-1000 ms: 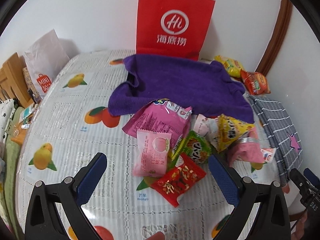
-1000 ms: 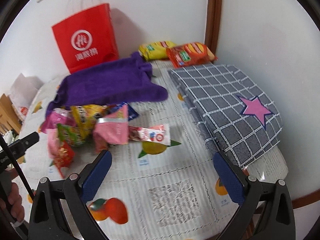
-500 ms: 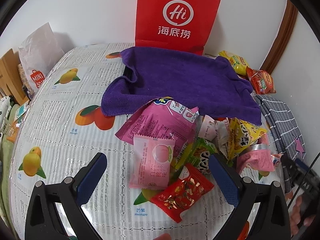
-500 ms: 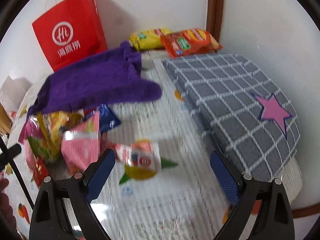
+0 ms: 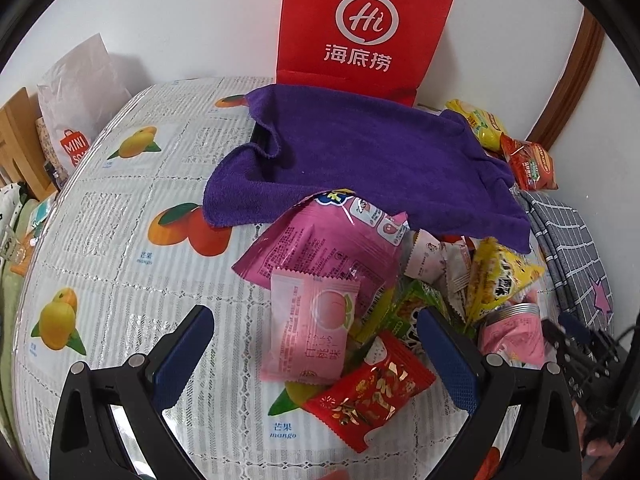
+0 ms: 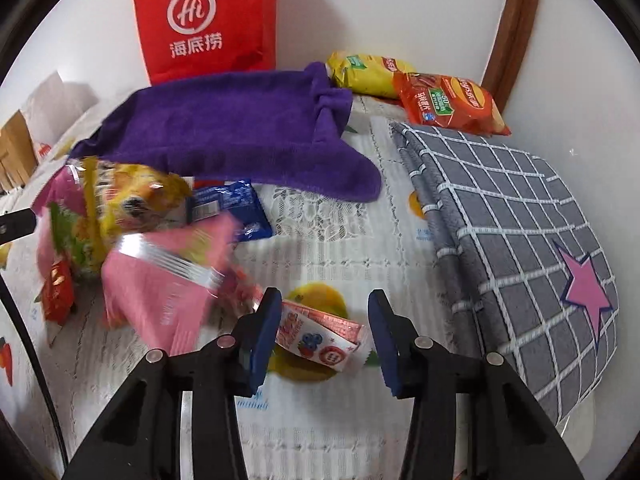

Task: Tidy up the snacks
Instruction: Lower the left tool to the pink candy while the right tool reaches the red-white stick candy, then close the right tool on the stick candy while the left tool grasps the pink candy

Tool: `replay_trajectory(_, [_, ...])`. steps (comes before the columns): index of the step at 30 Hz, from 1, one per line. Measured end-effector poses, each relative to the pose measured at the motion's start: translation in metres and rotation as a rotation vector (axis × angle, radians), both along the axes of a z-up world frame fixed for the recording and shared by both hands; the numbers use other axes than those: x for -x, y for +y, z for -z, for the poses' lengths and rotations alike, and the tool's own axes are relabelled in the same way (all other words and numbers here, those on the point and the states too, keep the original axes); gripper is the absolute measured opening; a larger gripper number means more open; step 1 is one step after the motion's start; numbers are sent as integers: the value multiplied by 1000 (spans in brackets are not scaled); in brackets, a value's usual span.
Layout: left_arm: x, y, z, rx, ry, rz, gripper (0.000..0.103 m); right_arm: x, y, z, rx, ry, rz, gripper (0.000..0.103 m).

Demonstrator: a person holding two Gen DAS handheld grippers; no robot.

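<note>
**Right wrist view: closing on a sachet**

The right gripper [image 6: 322,330] is closing around a small sachet [image 6: 320,336] lying on the tablecloth [image 6: 320,432] just right of the snack pile [image 6: 120,220]; its left pad is touching, the right pad is not yet. Next, I judge, it needs a firm pinch before lifting. The left gripper [image 5: 316,356] is hanging open over the pile. The red bag [image 6: 208,20] is standing behind the towel [image 6: 240,128], contents unseen.

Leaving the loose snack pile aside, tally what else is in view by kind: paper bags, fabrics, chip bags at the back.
Paper bags: 2 (red paper bag, white paper bag)
Fabrics: 2 (purple towel, grey checked cloth)
Chip bags at the back: 2 (yellow chip bag, orange chip bag)
Total: 6
</note>
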State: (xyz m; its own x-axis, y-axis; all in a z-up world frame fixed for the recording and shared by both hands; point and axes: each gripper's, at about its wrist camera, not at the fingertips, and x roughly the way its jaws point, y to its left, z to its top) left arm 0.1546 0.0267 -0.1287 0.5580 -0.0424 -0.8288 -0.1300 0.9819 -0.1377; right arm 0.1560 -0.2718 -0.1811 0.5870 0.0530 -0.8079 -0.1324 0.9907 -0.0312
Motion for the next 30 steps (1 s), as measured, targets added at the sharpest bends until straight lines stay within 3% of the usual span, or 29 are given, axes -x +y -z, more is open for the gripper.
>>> replay_trajectory(4, [4,3,1,22,5,-2,102,19,1,8,-68,78,-27,42])
replay_trajectory(7, [9,4,1,26,1,2,102,30,8,7,-39,74,-32,42])
replay_trajectory(13, [12,7,-1,30,-2,3,102,28,17,-13,3,-19,-44,67])
replay_trajectory(19, [11,16,-2,17,-12,-5,102,-8,31,3,111,2,-68,67])
replay_trajectory(21, [10,20,-4,10,-17,-8,102,-11,35,10,124,21,-85,63])
replay_trajectory(28, [6,23,-7,-2,-20,2,99,-7,37,10,60,5,-70,21])
replay_trajectory(30, [8,24,-5,1,-18,5,99,-2,33,5,54,-13,-47,21])
